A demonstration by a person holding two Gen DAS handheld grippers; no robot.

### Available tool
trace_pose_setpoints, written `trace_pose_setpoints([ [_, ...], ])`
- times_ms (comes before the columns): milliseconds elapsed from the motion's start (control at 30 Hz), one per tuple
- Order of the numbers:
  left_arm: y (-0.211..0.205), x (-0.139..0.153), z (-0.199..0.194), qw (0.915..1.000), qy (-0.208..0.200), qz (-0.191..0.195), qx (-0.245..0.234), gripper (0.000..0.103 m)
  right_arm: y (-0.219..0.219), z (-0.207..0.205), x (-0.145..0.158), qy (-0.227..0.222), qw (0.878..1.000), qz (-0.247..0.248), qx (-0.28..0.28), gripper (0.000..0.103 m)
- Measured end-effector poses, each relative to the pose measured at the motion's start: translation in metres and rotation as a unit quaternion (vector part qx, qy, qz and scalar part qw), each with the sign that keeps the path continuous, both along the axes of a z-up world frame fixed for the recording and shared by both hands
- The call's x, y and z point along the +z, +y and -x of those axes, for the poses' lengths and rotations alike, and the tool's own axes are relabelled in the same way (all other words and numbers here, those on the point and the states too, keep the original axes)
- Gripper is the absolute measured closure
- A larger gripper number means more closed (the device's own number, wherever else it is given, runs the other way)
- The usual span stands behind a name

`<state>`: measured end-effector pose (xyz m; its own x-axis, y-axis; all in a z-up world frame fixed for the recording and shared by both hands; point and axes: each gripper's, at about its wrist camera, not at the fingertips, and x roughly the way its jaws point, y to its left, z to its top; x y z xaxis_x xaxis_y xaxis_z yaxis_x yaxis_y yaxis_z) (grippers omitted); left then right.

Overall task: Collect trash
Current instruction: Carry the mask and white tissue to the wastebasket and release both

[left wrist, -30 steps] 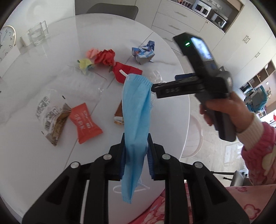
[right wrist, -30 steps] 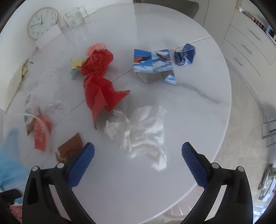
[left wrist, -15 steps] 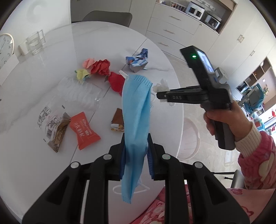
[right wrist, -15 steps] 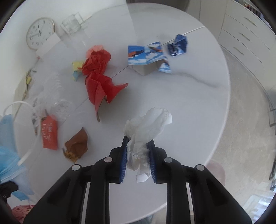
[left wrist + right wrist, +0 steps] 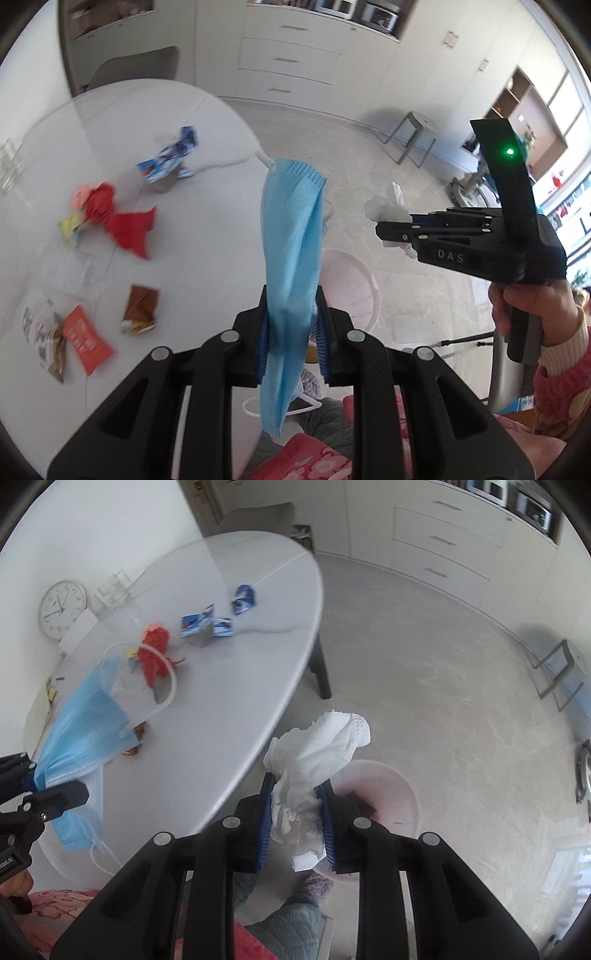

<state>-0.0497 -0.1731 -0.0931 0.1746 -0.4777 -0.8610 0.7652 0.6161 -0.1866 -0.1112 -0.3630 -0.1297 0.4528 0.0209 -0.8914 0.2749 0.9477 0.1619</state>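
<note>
My left gripper (image 5: 291,325) is shut on a blue face mask (image 5: 291,236) that hangs through its pads, held over the table's edge. My right gripper (image 5: 297,812) is shut on a crumpled white tissue (image 5: 317,746) above the floor, just past the table. The right gripper (image 5: 395,229) also shows from the side in the left wrist view, with the tissue (image 5: 388,205) at its tip. A pale pink bin (image 5: 391,786) stands on the floor right below the tissue, and the same bin (image 5: 351,284) lies behind the mask. In the right wrist view the mask (image 5: 81,734) hangs at the left.
On the round white table (image 5: 240,686) lie red crumpled paper (image 5: 118,218), blue printed wrappers (image 5: 170,162), a brown wrapper (image 5: 140,306), an orange packet (image 5: 86,343) and clear plastic. A clock (image 5: 61,609) and a glass (image 5: 112,590) stand at the back. A stool (image 5: 415,136) stands on the floor.
My right gripper closed on the white tissue and lifted it off the table, out over the pink bin. My left gripper carried the mask rightward to the table's edge.
</note>
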Motion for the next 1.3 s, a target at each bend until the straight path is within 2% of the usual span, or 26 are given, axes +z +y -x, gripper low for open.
trace_pose_setpoints([
  [333,-0.094,-0.010,0.039,0.9977,-0.002,-0.005,-0.068,0.082,-0.049,0.045,0.004,0.003,0.999,0.009,-0.033,0.078],
  [733,-0.143,-0.037,0.050,0.9955,0.006,-0.029,-0.090,0.082,-0.076,0.068,-0.006,0.011,0.999,0.007,-0.040,0.077],
  [833,-0.158,-0.055,0.047,0.9942,0.030,-0.036,-0.097,0.081,-0.083,0.071,-0.009,0.014,0.999,0.005,-0.043,0.077],
  [933,-0.172,-0.079,0.041,0.9919,0.067,-0.044,-0.099,0.077,-0.090,0.077,-0.013,0.018,0.999,0.002,-0.047,0.077],
  [1000,-0.181,-0.095,0.038,0.9908,0.084,-0.051,-0.093,0.069,-0.094,0.080,-0.015,0.019,0.999,-0.001,-0.050,0.077],
  [1067,-0.185,-0.104,0.038,0.9908,0.088,-0.054,-0.087,0.055,-0.096,0.083,-0.018,0.021,0.998,-0.006,-0.053,0.077],
  [1167,-0.187,-0.110,0.041,0.9912,0.083,-0.060,-0.083,0.042,-0.099,0.087,-0.021,0.022,0.998,-0.011,-0.056,0.077],
  [1300,-0.189,-0.106,0.046,0.9919,0.082,-0.059,-0.077,0.035,-0.101,0.091,-0.024,0.022,0.998,-0.017,-0.058,0.077],
])
